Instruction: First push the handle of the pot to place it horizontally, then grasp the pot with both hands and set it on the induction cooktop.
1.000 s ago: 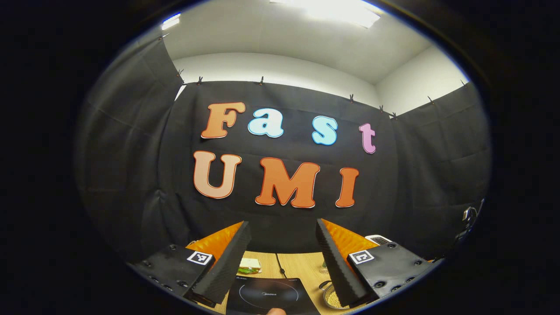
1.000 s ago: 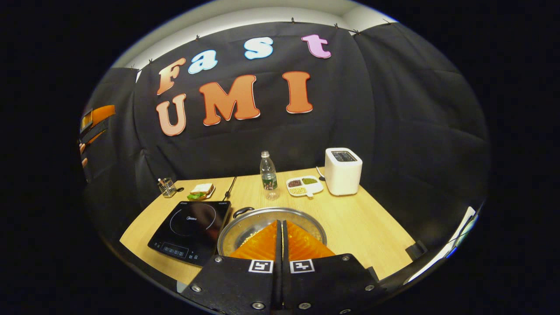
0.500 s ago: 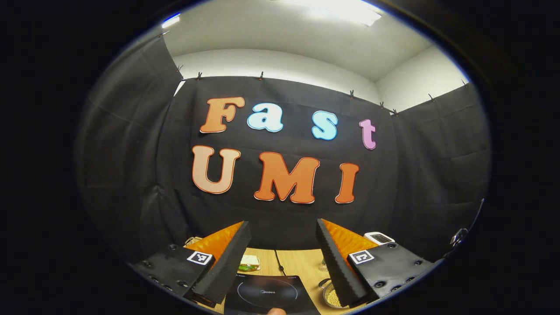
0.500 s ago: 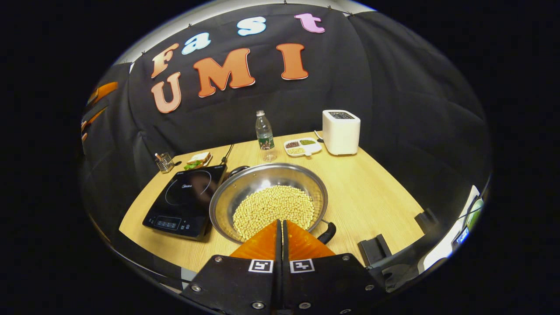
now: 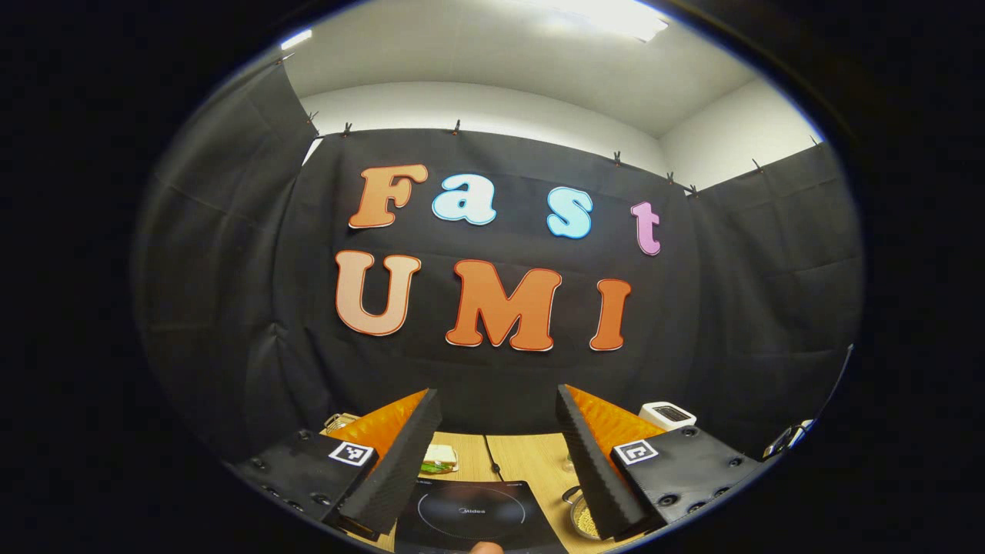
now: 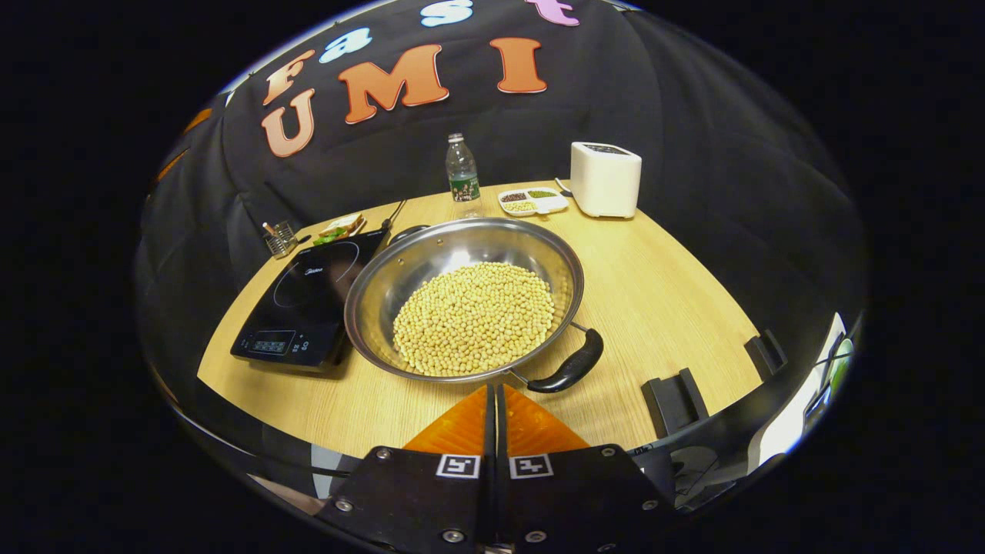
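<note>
While the right hand-held gripper (image 6: 493,392) hangs over the near edge of the pale wooden bench (image 6: 662,285) with its fingers pressed together on nothing, the round steel pot (image 6: 463,296) full of pale beans sits just ahead of it at 12 o'clock. Its black handle (image 6: 571,368) points toward 4 o'clock. The flat black induction cooktop (image 6: 304,296) lies touching the pot at 9 o'clock. The left hand-held gripper (image 5: 499,427) is spread wide, empty, raised above the cooktop.
</note>
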A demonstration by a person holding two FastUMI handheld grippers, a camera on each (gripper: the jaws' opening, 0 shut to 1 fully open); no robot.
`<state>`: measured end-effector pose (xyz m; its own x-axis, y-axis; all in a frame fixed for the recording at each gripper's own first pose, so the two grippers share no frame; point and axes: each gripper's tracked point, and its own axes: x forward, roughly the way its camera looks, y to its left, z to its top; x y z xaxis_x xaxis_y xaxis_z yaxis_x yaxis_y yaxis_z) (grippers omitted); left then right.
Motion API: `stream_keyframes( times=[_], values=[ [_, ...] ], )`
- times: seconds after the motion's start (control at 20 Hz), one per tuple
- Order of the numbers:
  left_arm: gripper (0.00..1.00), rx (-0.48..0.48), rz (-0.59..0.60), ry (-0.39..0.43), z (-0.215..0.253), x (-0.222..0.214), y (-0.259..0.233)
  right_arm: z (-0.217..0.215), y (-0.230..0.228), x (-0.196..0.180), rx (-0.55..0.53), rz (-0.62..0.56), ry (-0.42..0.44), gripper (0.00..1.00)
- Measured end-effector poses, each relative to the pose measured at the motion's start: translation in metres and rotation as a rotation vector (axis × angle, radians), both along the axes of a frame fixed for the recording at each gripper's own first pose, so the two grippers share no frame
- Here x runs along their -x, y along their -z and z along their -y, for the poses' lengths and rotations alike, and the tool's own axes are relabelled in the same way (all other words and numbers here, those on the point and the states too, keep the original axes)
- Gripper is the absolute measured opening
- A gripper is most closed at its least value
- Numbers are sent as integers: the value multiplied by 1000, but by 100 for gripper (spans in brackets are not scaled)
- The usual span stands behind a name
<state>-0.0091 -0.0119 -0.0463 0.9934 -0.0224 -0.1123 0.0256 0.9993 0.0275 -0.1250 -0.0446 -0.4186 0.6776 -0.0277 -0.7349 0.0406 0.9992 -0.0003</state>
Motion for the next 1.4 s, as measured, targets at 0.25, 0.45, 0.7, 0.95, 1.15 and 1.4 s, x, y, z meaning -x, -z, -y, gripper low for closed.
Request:
stream_keyframes(
  times=[0.25, 0.45, 0.7, 0.95, 1.15, 1.4],
  values=[
    [99, 0, -3, -16, -8, -2, 8, 9, 16, 2, 30, -43, 11, 0],
    [98, -9, 11, -8, -13, -5, 13, 9, 25, 0, 6, -51, 32, 0],
    [97, -17, 16, -5, -19, -10, 27, 24, 33, -4, -48, -54, 123, 0],
    [98, -18, 9, -23, -27, -15, 46, 34, 33, -11, -78, -46, 179, 0],
    [98, -7, -18, -21, -27, -19, 62, 44, 32, -20, -102, -41, 224, 0],
    [98, -35, -36, -43, -32, -20, 77, 56, 30, -31, -107, -36, 260, 0]
  ],
)
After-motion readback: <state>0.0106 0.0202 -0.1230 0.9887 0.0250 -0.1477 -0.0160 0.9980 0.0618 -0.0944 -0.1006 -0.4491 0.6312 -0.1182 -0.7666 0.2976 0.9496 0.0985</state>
